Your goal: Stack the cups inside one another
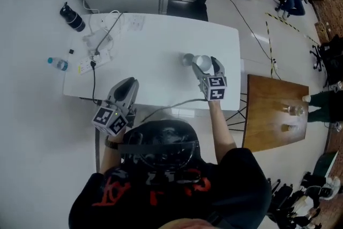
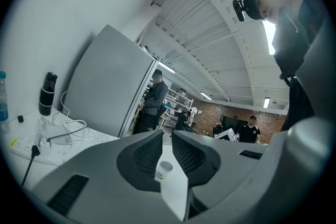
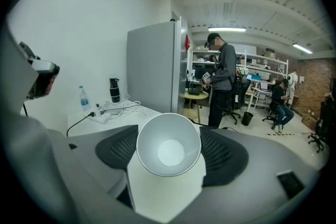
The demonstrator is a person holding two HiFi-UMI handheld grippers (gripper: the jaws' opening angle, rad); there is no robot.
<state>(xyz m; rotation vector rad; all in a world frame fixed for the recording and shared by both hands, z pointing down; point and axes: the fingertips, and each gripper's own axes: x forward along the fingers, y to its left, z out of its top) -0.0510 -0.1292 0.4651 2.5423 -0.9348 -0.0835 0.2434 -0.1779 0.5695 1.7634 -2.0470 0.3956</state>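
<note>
Far left of the white table (image 1: 161,40): a water bottle (image 1: 58,64), a black flask (image 1: 72,17), and a power strip (image 1: 92,61) with loose cables; all well apart from both grippers.

Left gripper (image 1: 124,88): positioned over the near left edge of the table, pointing level; jaws stand a narrow gap apart with nothing between the pads; the gripper is empty.

Second cup (image 2: 164,169): a white paper cup with print on its side, resting on the table top; visible through the gap between the left jaws, well ahead of them and not touched.

Right gripper (image 1: 208,66): raised above the table's centre right, tilted downward; jaws set wide and closed on the held cup (image 3: 169,150), one pad against each side of its wall; the cup's open mouth faces back toward the gripper's camera, so its white interior and flat bottom show; the cup is clear of the table surface.

Right of the white table: a wooden table (image 1: 268,115), separate from the work area.
</note>
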